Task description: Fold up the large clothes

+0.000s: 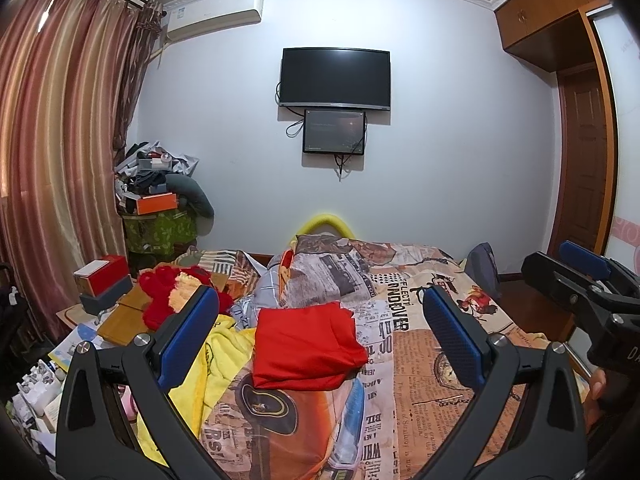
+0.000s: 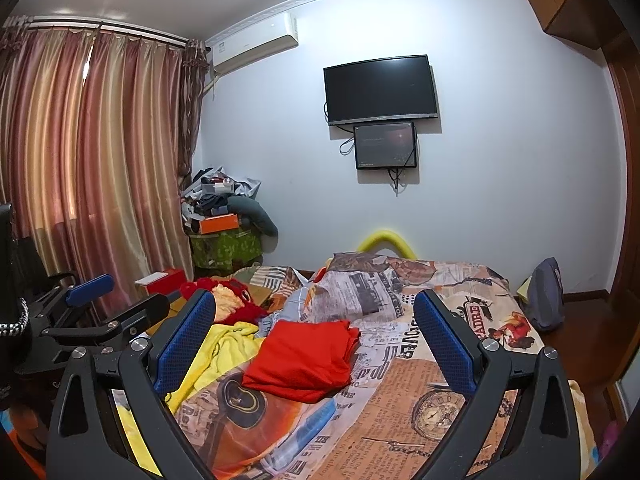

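Note:
A red garment (image 1: 306, 346) lies folded in a neat stack on the printed bedspread (image 1: 432, 364); it also shows in the right wrist view (image 2: 302, 358). A yellow garment (image 1: 218, 364) lies crumpled to its left, also in the right wrist view (image 2: 218, 354). My left gripper (image 1: 320, 328) is open and empty, held above the bed just short of the red stack. My right gripper (image 2: 314, 334) is open and empty, likewise short of the stack. The right gripper shows at the right edge of the left wrist view (image 1: 580, 276).
A red and yellow fluffy item (image 1: 180, 292) and a crumpled duvet (image 1: 320, 272) lie further back. Boxes (image 1: 106, 280) and clutter crowd the left side. A grey bag (image 2: 546, 294) stands by the bed's right edge. Curtains (image 2: 92, 160) hang left; two screens (image 1: 334, 96) hang on the wall.

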Action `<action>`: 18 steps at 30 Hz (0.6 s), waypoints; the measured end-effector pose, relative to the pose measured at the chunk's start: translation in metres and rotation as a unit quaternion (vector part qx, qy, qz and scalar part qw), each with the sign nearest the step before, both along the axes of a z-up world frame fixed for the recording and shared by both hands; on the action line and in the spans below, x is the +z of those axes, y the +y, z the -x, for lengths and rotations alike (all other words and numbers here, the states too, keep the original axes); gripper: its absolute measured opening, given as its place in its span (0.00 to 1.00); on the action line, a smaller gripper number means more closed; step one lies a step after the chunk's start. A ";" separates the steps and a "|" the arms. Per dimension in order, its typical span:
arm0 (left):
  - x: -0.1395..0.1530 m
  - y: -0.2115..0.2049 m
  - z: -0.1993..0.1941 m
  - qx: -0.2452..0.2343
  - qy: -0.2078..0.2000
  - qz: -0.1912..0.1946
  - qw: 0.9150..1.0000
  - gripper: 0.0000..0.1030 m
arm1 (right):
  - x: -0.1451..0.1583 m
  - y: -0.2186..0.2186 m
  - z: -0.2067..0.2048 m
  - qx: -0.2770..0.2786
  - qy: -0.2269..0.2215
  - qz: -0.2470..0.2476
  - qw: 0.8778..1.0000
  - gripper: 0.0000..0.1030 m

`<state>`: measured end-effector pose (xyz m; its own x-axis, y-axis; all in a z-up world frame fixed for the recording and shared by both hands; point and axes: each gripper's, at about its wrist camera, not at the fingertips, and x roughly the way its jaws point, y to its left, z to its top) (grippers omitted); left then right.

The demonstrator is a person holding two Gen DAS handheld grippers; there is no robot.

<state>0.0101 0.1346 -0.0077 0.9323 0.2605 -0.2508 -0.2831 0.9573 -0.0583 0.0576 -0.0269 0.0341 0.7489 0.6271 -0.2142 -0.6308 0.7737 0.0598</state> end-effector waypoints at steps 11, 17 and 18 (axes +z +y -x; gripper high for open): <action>-0.003 0.000 -0.001 -0.015 0.009 0.004 1.000 1.00 | 0.001 0.002 0.003 0.000 -0.003 0.006 1.000 0.96; -0.002 0.000 0.001 -0.018 0.006 0.005 1.000 1.00 | 0.002 0.001 0.001 -0.002 -0.003 0.004 1.000 0.96; -0.002 0.000 0.001 -0.019 0.006 0.006 1.000 1.00 | 0.001 0.001 0.001 -0.002 -0.003 0.005 1.000 0.96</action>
<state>0.0086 0.1344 -0.0101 0.9385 0.2211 -0.2653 -0.2466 0.9668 -0.0669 0.0570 -0.0258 0.0354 0.7531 0.6216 -0.2155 -0.6276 0.7771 0.0484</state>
